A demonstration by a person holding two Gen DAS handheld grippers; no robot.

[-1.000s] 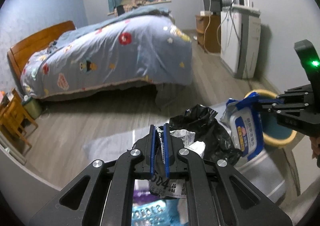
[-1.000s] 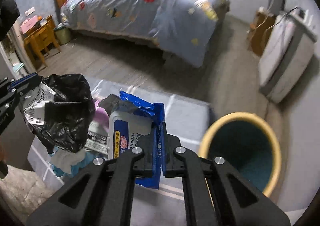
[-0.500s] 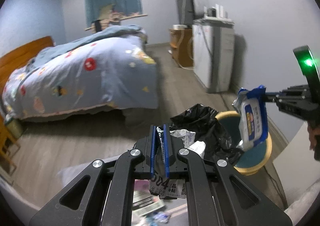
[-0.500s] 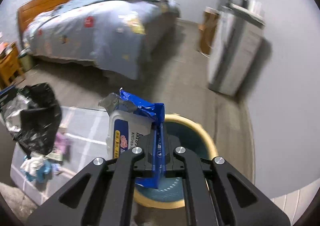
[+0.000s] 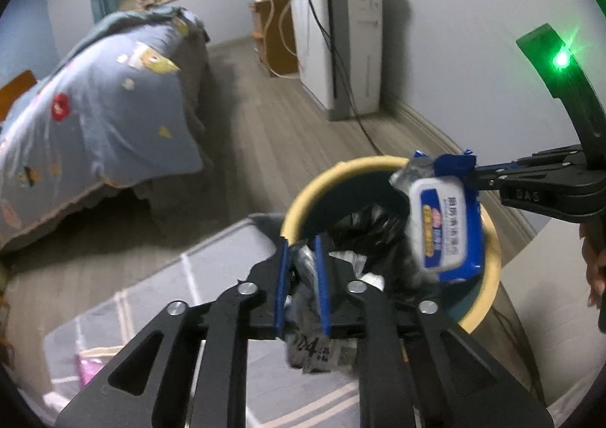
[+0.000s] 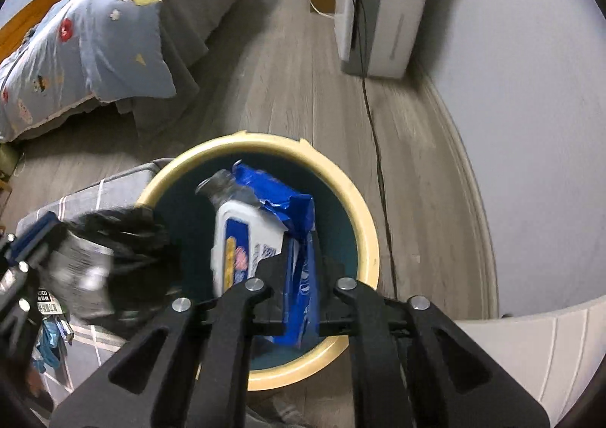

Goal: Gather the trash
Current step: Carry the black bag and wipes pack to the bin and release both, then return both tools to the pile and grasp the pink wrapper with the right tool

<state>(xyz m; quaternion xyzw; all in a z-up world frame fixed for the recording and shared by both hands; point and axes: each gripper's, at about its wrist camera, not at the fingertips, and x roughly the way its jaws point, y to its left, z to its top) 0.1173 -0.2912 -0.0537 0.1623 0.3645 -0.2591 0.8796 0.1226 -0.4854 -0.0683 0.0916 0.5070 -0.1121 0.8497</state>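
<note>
Left gripper (image 5: 302, 278): jaws a narrow gap apart, clamped on a black bag (image 5: 363, 235) stuffed with printed wrappers, held over the near rim of the bin (image 5: 488, 276). Right gripper (image 6: 301, 276): jaws nearly closed, pinching the blue edge of a wipes pack (image 6: 261, 235), which hangs above the bin's open mouth. Bin stands on the wood floor (image 6: 288, 87) beside a grey mat (image 5: 212, 276).
</note>
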